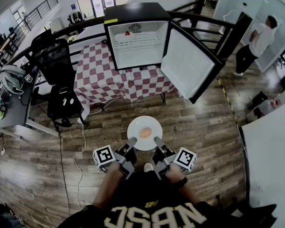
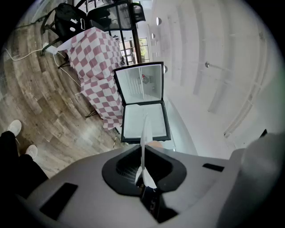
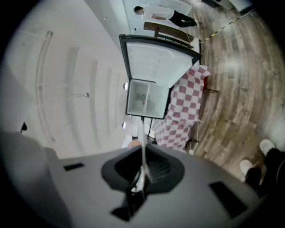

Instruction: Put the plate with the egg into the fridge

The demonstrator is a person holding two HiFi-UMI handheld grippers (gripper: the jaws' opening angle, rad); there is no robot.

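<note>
A white plate [image 1: 139, 126] with a brownish egg [image 1: 145, 133] on it hangs above the wooden floor in front of me. My left gripper [image 1: 132, 142] is shut on its near-left rim, and my right gripper [image 1: 157, 142] is shut on its near-right rim. In the left gripper view the plate [image 2: 144, 147] shows edge-on between the jaws; the right gripper view shows the plate [image 3: 142, 147] the same way. The small black fridge [image 1: 136, 36] stands open on a checked table, its door [image 1: 188, 63] swung out to the right. Its white inside holds a wire shelf.
The red-and-white checked tablecloth [image 1: 106, 77] hangs to the floor under the fridge. A black office chair [image 1: 58, 66] and a desk stand to the left, with cables on the floor. A white table [image 1: 267, 157] lies to the right. A person stands far back right.
</note>
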